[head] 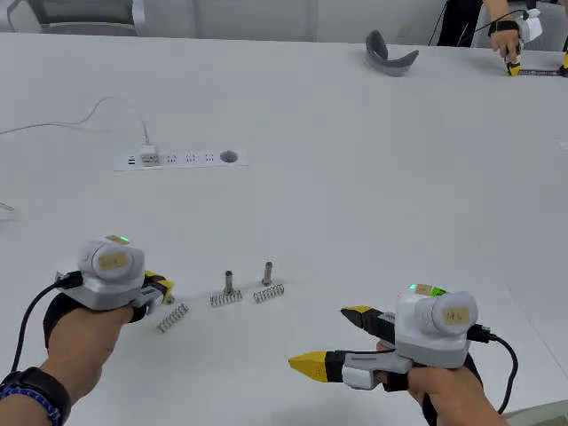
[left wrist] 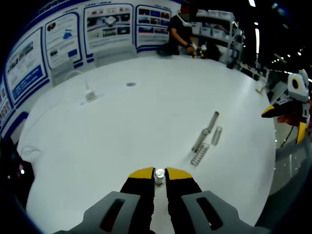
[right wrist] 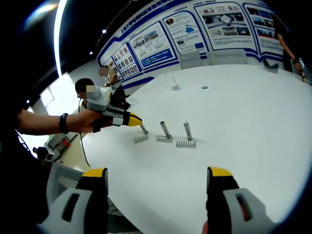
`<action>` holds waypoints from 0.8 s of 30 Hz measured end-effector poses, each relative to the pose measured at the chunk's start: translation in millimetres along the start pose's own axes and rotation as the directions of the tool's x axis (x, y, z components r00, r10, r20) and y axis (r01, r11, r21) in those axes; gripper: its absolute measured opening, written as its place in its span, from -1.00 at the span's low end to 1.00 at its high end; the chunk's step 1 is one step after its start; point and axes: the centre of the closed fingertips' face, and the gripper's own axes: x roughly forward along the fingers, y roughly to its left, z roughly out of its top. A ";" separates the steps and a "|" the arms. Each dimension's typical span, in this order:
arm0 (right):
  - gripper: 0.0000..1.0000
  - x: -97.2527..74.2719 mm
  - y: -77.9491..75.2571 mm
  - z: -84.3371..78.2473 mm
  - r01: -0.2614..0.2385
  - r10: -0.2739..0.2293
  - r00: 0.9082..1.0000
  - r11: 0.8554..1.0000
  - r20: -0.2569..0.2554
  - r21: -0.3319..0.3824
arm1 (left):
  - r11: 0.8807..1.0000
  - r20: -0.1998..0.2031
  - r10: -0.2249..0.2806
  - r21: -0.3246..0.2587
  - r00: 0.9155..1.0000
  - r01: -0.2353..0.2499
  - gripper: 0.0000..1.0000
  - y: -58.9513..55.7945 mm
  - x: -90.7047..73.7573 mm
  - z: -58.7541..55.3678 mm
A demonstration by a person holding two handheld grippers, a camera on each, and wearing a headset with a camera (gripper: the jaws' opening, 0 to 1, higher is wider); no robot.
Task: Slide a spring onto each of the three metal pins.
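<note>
On the white table, close to its near edge, three short metal pins stand upright in a row, and a spring lies flat on the table by the foot of each, on the near-edge side. None of the springs is on a pin. The left gripper sits at the end of the row toward the table's left edge. In the left gripper view its yellow-tipped jaws are drawn almost together and pinch the top of the first pin between them. The first spring lies just beside that gripper's tips, apart from them. The second pin has the second spring at its base. The third pin stands next along with the third spring just below it. The right gripper is held well apart from the row, toward the table's right edge and nearer its near edge. Its jaws are spread wide with nothing between them, and they point back toward the pins. A white power strip lies farther in toward the table's middle, with a cable running off to the left edge. A grey curved band rests near the far edge. At the far right corner another person's hand works with a gripper.
</note>
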 end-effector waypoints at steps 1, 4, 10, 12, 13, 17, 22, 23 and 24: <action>0.69 0.1 0.0 0.0 0.000 0.000 1.000 1.000 0.000 -0.001 | 1.000 -0.001 -0.001 0.001 1.000 0.001 -0.83 -0.1 0.0 0.0; 0.69 0.4 0.5 0.0 -0.002 0.002 1.000 1.000 -0.001 -0.001 | 1.000 -0.004 -0.004 0.003 1.000 0.004 -0.83 -0.3 0.1 0.1; 0.69 -0.7 0.3 -0.4 0.000 0.000 1.000 1.000 -0.001 -0.002 | 1.000 -0.012 -0.009 -0.001 1.000 0.009 -0.82 0.2 1.9 -1.3; 0.69 -1.2 0.0 -0.4 0.001 -0.001 1.000 1.000 -0.001 -0.003 | 1.000 -0.013 -0.012 -0.005 1.000 0.012 -0.81 -0.1 2.4 -1.9; 0.69 -1.3 0.1 -0.5 0.001 -0.001 1.000 1.000 -0.001 -0.002 | 1.000 -0.013 -0.013 -0.006 1.000 0.013 -0.81 -0.1 2.5 -1.9; 0.69 -1.9 -0.5 -0.7 0.002 -0.002 1.000 1.000 0.001 0.000 | 1.000 -0.011 -0.014 -0.011 1.000 0.014 -0.79 -0.1 2.1 -1.2; 0.69 -1.6 0.1 -1.8 0.000 0.000 1.000 1.000 -0.003 -0.003 | 1.000 -0.012 -0.021 -0.023 1.000 0.021 -0.67 0.0 0.5 -2.3; 0.69 -1.4 0.0 -1.9 0.000 0.000 1.000 1.000 -0.003 -0.003 | 0.999 -0.011 -0.024 -0.026 1.000 0.024 -0.65 -0.5 -0.4 -2.6; 0.69 -1.1 0.0 -2.0 -0.001 0.001 1.000 1.000 -0.003 -0.003 | 0.999 -0.011 -0.022 -0.025 1.000 0.022 -0.64 -0.1 -2.0 -3.3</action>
